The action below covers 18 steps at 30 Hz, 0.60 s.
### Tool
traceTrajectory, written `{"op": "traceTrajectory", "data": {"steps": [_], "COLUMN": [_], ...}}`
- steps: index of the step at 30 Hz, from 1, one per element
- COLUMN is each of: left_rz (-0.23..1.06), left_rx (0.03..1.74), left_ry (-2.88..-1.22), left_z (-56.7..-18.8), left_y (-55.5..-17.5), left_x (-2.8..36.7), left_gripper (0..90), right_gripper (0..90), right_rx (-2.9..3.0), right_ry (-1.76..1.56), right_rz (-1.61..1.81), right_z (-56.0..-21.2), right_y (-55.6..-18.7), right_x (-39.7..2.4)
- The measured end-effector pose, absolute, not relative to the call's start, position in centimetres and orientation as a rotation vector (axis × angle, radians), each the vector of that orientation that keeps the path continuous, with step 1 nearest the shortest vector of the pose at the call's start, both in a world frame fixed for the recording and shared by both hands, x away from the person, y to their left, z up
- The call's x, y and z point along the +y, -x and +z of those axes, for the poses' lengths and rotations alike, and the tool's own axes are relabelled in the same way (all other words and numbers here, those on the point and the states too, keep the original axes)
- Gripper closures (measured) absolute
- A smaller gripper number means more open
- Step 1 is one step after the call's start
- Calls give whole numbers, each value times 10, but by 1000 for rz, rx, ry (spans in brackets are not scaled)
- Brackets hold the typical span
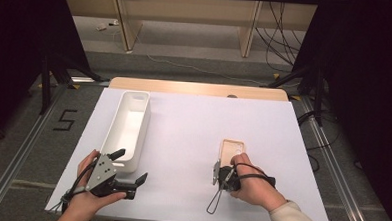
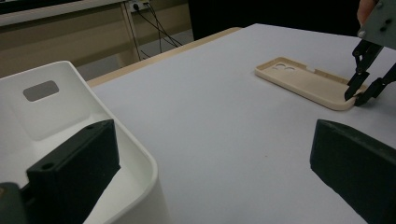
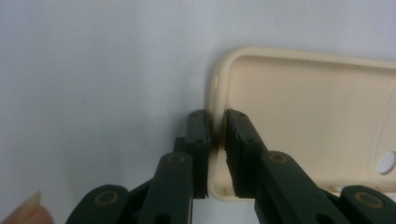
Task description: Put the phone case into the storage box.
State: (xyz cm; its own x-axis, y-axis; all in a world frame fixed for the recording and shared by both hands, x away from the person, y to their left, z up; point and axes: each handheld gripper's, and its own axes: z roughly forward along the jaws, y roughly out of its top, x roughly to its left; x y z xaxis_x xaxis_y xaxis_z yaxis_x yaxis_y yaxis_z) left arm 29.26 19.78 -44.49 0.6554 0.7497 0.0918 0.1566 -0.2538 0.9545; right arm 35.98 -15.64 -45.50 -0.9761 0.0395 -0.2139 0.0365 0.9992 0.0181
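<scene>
A beige phone case [image 1: 232, 148] lies inside-up on the white table cover, right of centre. My right gripper [image 1: 221, 167] points down at its near end, and its jaws are shut on the case's side rim. In the right gripper view the rim of the phone case [image 3: 299, 116] stands pinched between the two black pads of the right gripper [image 3: 217, 122]. My left gripper [image 1: 131, 165] rests at the front left with its jaws wide apart and nothing between them. The left gripper view looks between the open jaws of the left gripper [image 2: 215, 186] toward the phone case [image 2: 306, 81] and the right gripper [image 2: 359, 94].
A long white bin [image 1: 144, 133] stands at the left, its near end right by the left gripper; its corner [image 2: 140, 154] sits beside the left jaw. The white cover [image 1: 193, 125] spans the table. Cables and wooden desk legs stand beyond the far edge.
</scene>
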Motion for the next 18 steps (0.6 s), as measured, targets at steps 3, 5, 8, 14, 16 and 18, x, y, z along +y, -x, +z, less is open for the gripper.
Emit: {"op": "traceTrajectory", "data": {"steps": [3, 5, 8, 14, 16, 18], "left_rz": [669, 672, 669, 668, 667, 668], "left_rx": [731, 732, 724, 724, 724, 724], "left_ry": [-1765, -1772, -1769, -1769, -1768, -1769], "left_z": [-445, -444, -445, -445, -445, -445], "left_y": [-293, -292, -292, -292, -292, -292], "left_x": [198, 197, 197, 197, 197, 197], "left_gripper": [12, 12, 12, 13, 13, 13], "right_gripper": [806, 807, 809, 814, 816, 818], "right_rx": [2921, 2928, 2922, 2924, 2928, 2928], "right_ry": [-30, -59, -55, -56, -52, -53], "right_rz": [22, 18, 19, 23, 27, 28], "right_z": [-455, -455, -455, -455, -455, -455], "right_y": [-361, -359, -359, -359, -359, -359], "right_x": [-157, -156, -156, -156, -157, -157]}}
